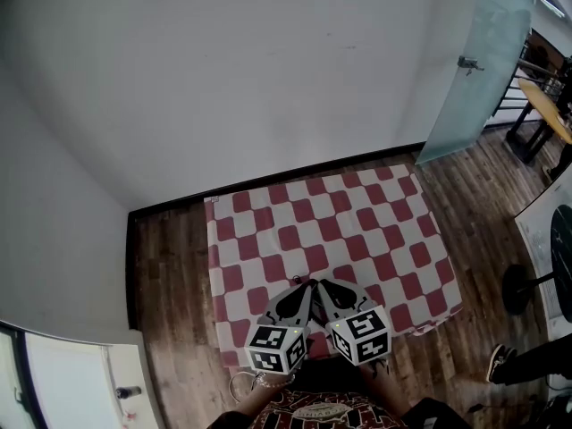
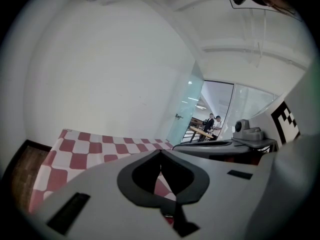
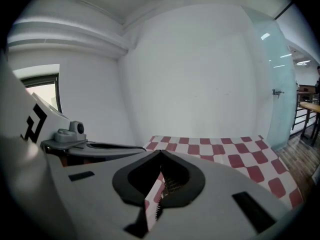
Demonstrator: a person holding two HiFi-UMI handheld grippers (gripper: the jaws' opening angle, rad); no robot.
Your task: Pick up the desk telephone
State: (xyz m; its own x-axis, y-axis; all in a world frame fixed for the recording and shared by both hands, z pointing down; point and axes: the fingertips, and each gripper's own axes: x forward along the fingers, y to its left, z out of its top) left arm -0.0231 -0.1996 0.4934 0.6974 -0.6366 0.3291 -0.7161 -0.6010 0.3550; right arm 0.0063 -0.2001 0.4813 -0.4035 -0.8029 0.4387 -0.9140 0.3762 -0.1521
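Note:
No desk telephone shows in any view. A table under a red-and-white checked cloth stands against the white wall, and its top is bare. My left gripper and right gripper hang side by side over the cloth's near edge, tips almost touching each other. In the left gripper view the left gripper has its jaws closed tip to tip with nothing between them. The right gripper is likewise shut and empty, the cloth stretching out ahead of it.
A frosted glass door stands at the table's far right corner. Dark wood floor surrounds the table. A black stool base and a person's shoe are at the right. Two people stand far off beyond the door.

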